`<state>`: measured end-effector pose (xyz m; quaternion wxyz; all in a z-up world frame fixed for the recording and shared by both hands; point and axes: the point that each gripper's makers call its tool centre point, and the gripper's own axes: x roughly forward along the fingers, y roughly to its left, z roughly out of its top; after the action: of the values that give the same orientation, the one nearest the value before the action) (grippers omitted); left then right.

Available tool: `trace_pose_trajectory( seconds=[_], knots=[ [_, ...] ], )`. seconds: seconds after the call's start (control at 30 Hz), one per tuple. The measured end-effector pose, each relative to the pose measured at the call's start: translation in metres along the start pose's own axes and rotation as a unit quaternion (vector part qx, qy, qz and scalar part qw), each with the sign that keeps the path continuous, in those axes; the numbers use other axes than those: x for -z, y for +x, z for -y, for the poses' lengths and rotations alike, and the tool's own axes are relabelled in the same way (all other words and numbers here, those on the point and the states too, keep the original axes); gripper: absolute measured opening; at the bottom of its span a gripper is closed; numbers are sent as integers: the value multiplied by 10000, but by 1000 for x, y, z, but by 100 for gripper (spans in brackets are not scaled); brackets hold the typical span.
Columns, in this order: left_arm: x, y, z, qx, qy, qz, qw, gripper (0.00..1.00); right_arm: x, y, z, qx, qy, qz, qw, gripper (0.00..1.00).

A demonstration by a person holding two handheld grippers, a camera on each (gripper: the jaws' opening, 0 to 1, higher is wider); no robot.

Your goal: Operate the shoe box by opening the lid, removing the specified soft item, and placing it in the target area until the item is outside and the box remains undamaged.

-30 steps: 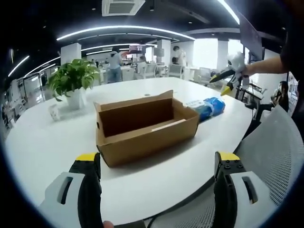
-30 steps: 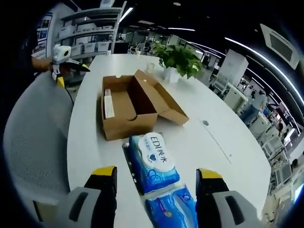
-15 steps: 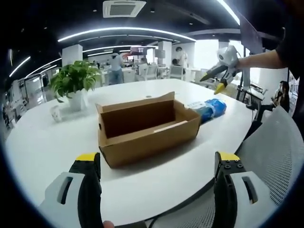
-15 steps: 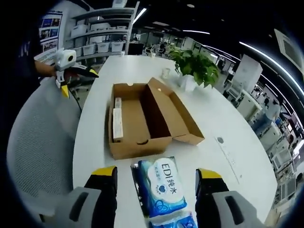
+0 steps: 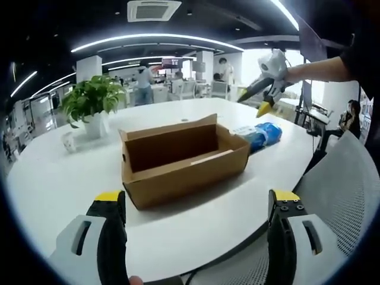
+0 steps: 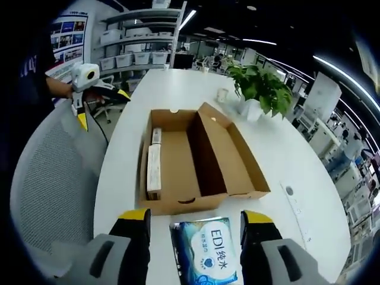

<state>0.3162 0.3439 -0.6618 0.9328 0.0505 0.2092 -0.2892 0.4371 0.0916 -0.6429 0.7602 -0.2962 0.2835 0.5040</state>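
On the white table (image 6: 127, 154) sits the open box (image 6: 178, 160) (lid folded back); just right of it in the left gripper view lies the wipes pack (image 5: 261, 133). Left gripper (image 5: 193, 237) and right gripper (image 6: 193, 237) gape wide, holding nothing.

A long white table (image 5: 53, 178) with a rounded end fills the middle of the left gripper view. An open cardboard box (image 5: 181, 159) sits at centre frame, its lid (image 6: 234, 157) folded back (flat on the tabletop). Right of it lies a blue wipes packet (image 5: 261, 134). At left stand a potted plant (image 5: 90, 104) and a small cup (image 5: 68, 141).
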Motion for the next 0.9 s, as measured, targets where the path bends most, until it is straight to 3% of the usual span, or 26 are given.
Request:
trace_pose_trajectory(
  seconds=[0.9],
  knots=[
    [4, 1, 3, 83, 48, -138, 9999, 99, -30, 68, -34, -925, -503, -172, 9943, 50]
  ],
)
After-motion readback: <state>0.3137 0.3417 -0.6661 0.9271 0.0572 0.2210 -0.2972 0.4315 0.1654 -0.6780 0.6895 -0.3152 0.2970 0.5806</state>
